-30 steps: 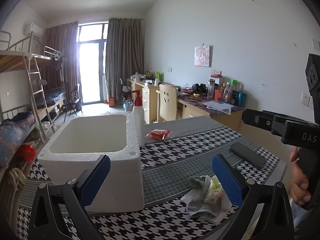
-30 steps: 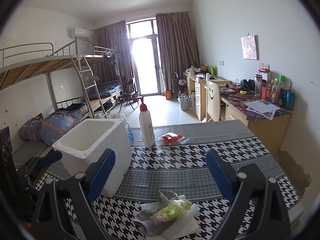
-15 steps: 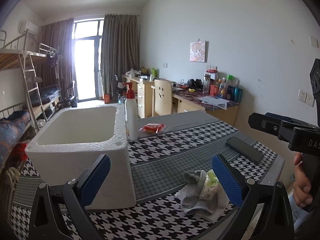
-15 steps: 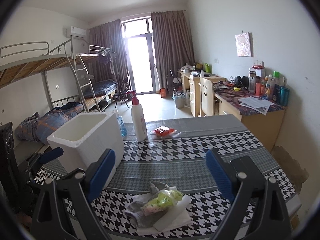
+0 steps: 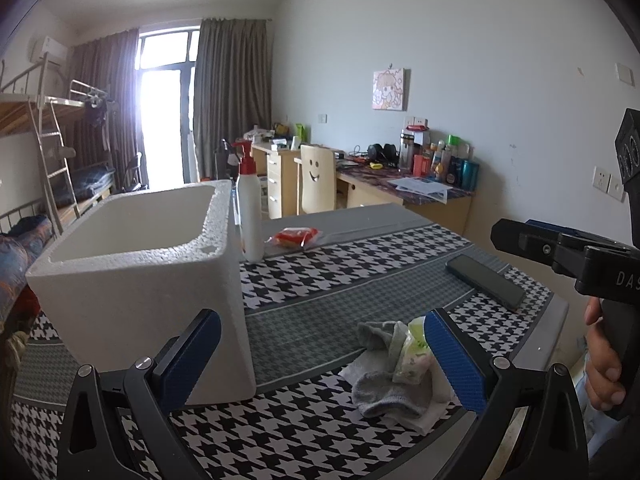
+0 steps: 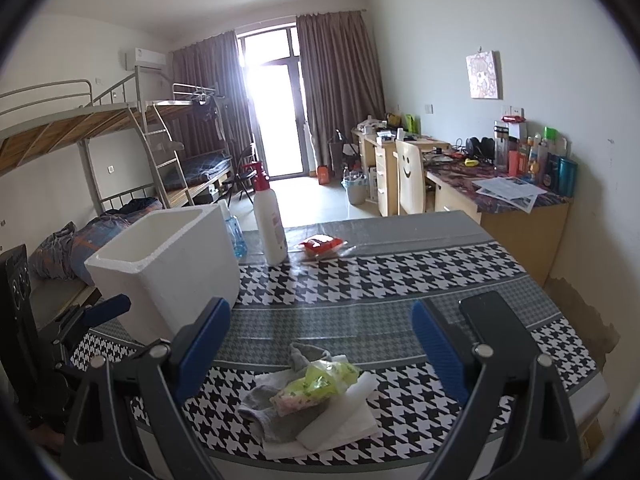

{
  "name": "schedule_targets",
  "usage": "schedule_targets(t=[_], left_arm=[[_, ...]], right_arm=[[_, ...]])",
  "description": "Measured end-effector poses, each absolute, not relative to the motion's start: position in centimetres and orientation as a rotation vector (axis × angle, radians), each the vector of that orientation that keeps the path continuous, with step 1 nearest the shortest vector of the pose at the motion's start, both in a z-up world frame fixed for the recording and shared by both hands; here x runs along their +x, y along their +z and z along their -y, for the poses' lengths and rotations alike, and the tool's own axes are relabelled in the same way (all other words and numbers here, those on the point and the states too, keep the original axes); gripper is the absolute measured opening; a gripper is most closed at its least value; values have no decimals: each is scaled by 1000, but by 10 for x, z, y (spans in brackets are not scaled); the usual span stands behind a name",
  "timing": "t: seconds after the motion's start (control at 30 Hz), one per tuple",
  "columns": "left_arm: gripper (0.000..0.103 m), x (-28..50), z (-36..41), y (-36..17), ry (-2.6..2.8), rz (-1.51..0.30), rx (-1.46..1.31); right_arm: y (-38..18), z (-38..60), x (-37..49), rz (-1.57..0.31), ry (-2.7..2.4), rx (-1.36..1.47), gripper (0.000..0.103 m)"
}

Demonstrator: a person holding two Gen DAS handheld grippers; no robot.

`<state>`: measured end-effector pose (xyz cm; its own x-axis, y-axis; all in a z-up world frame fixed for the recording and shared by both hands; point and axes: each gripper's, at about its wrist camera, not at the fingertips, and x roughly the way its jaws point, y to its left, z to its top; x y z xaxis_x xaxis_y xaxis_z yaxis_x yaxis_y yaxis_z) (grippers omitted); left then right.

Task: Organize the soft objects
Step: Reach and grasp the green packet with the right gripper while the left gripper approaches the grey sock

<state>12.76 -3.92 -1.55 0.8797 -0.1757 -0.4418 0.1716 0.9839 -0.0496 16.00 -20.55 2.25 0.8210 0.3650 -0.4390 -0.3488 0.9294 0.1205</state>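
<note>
Foam box (image 6: 168, 264) stood at the left of the table (image 6: 400, 272), open top, nothing showing inside as far as either view reached. Its floor was hidden from me, so I could not swear it was empty.

Behind the box: a blue bottle (image 6: 234, 236), then a white pump bottle (image 6: 270, 220), then a red packet (image 6: 320, 245) lying flat. None of these looked like my business.

My left claw (image 5: 320, 360) was spread wide, pads empty, hanging just in front of the box's near corner. Nothing between its fingers.

The pile sat at the near edge of the table, well apart from the box: a grey sock (image 6: 280, 412) crumpled over a white cloth (image 6: 344, 424), with a small green-printed pouch (image 6: 316, 384) on top of the sock. All three touched one another.

My right claw (image 6: 320, 344) was also wide and empty, hovering above and slightly short of the pile, the pile lying between the pads in its view. No contact with it.

Farther right, a dark phone (image 6: 496, 324) lay flat near the table's right edge, close beside my right pad in the picture.

Judgement: task barely begun. Nothing soft appeared to have reached the box; sock, cloth and pouch all remained to be moved. Right claw seemed best placed for the first pick, most likely the pouch on top.
</note>
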Motion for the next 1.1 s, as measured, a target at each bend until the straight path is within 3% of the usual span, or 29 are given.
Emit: schedule_targets(t=[1.1], left_arm=[[102, 139, 45, -45, -214, -535, 1]], right_arm=[[-41, 204, 169, -643, 370, 76, 94]])
